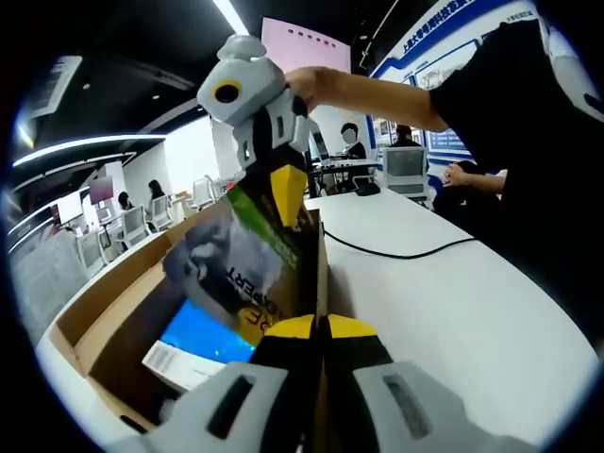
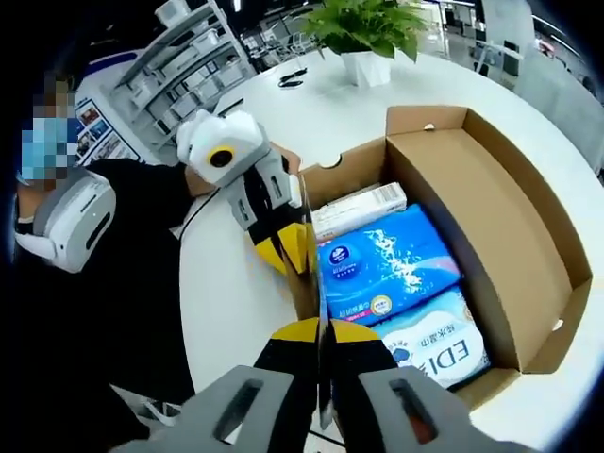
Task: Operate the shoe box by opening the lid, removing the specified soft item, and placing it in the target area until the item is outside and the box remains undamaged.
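Right gripper view: your right gripper [image 2: 321,330] is clamped on the near wall of the shoe box [image 2: 304,288], jaws closed on the cardboard edge. Further along the same wall, the left gripper [image 2: 291,247] pinches it too, angled down from your side of the table [image 2: 236,321]. The lid [image 2: 491,198] lies folded back, and the blue soft pack [image 2: 387,269] sits inside between a small white carton [image 2: 359,209] and a white pack [image 2: 439,340].

To do this step well, keep one claw steadying the wall without creasing it. Free the other, open it, and take the soft pack by its middle.

In the left gripper view, your hand [image 1: 307,85] brings the right gripper [image 1: 288,193] steeply down from above.
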Demonstrator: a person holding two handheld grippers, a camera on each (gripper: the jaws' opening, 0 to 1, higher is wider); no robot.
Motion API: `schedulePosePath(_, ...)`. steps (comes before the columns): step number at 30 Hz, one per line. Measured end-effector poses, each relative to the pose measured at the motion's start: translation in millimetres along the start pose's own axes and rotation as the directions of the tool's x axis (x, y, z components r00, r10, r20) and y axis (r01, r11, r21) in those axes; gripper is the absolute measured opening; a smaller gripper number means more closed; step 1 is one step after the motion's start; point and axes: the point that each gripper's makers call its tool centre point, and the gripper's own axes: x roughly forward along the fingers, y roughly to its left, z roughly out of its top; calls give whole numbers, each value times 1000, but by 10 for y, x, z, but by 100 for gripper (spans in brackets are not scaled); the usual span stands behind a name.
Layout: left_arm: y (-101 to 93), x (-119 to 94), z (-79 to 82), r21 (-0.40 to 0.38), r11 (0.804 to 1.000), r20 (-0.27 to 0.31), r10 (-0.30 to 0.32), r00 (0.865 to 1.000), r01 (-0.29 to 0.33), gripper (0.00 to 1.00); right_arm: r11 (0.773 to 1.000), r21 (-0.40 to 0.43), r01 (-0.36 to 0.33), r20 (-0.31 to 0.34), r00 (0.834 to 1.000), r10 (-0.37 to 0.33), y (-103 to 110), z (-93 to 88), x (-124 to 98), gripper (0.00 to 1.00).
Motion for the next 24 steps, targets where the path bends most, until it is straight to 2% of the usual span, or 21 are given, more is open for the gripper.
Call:
schedulePosePath(11,0,-2,2,1,1000,1,0,1000,0,2,998,24,63,48,997,-64,14,18,-187,0)
schedulePosePath(24,2,-10,3,2,1000,3,0,1000,0,2,985,76,155,119,979,-163,-22,68,-427,0)
